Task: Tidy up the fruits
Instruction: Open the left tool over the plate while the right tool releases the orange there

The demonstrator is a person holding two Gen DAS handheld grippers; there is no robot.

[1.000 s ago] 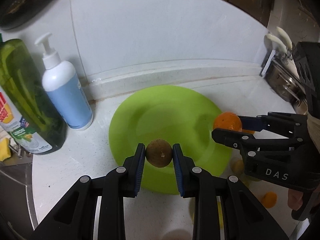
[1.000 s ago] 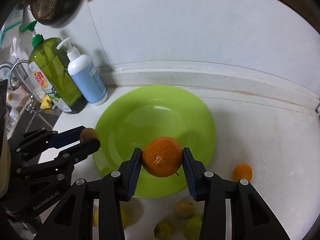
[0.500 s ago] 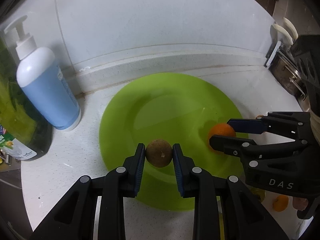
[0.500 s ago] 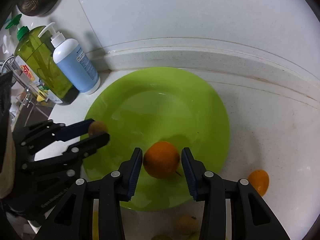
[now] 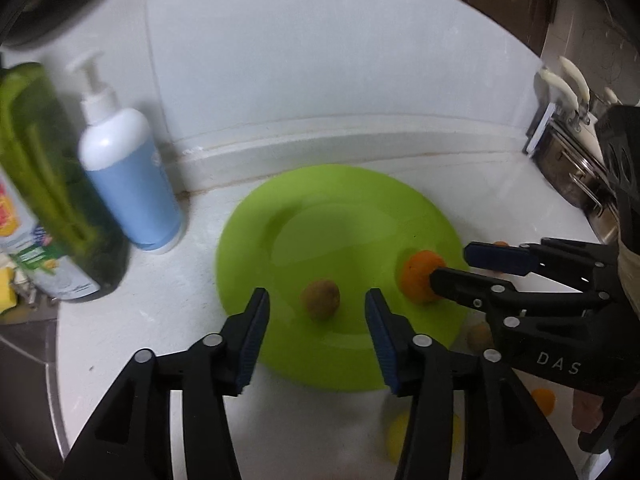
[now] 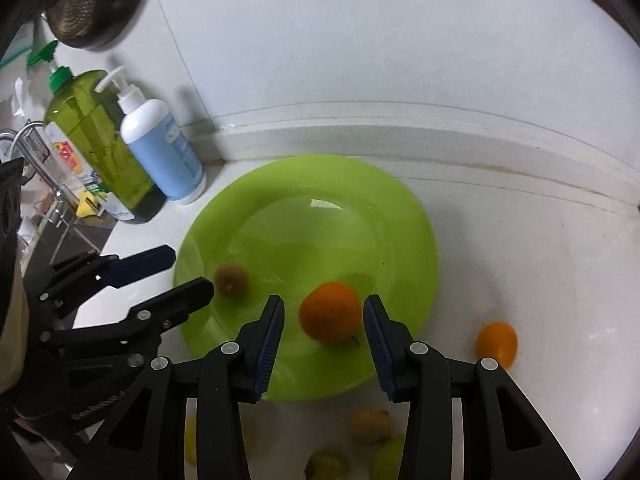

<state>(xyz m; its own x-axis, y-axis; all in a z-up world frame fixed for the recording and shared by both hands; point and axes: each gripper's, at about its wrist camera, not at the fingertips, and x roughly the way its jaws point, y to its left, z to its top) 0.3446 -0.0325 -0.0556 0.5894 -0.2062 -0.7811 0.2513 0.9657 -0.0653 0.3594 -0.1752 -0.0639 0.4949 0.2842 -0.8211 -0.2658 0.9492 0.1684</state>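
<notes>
Both fruits are sitting on the green plate while your hand-held grippers are gaping around them.

Left wrist view: your left hand-held gripper (image 5: 316, 314) is standing wide open, its blue pads clear of the small brown fruit (image 5: 321, 298) resting on the lime-green plate (image 5: 340, 204); your right hand-held gripper (image 5: 448, 264) is reaching in beside the orange (image 5: 418, 276). Right wrist view: your right hand-held gripper (image 6: 323, 332) is spread open around the orange (image 6: 331, 318) lying on the plate's (image 6: 320, 200) near edge, neither pad touching it. A smaller orange fruit (image 6: 496, 344) is lying on the white surface (image 6: 540, 280), and a blue pump bottle (image 6: 162, 152) is standing behind the plate.
</notes>
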